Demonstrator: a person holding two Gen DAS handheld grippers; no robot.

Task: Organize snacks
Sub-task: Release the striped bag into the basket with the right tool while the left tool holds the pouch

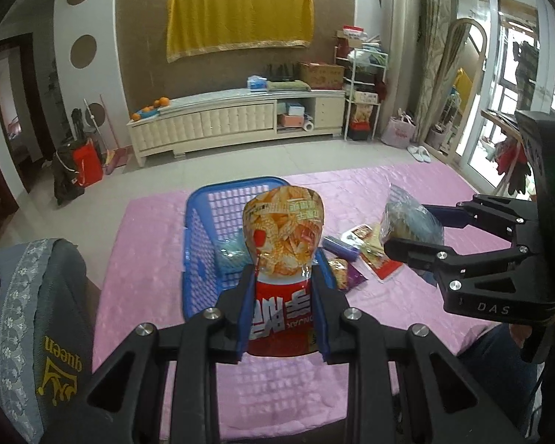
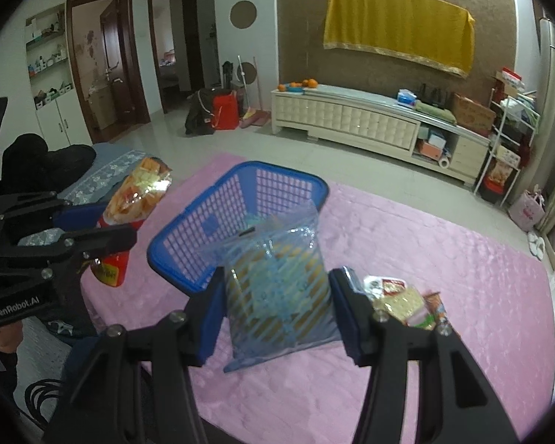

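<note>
Our left gripper [image 1: 283, 277] is clamped on a red-and-orange chip bag [image 1: 283, 236], held up over the near rim of the blue basket [image 1: 203, 229]. Our right gripper [image 2: 277, 292] pinches a clear blue-striped bag [image 2: 281, 288], raised just right of the basket, above loose packets [image 1: 366, 255] on the pink mat [image 2: 444, 259].
</note>
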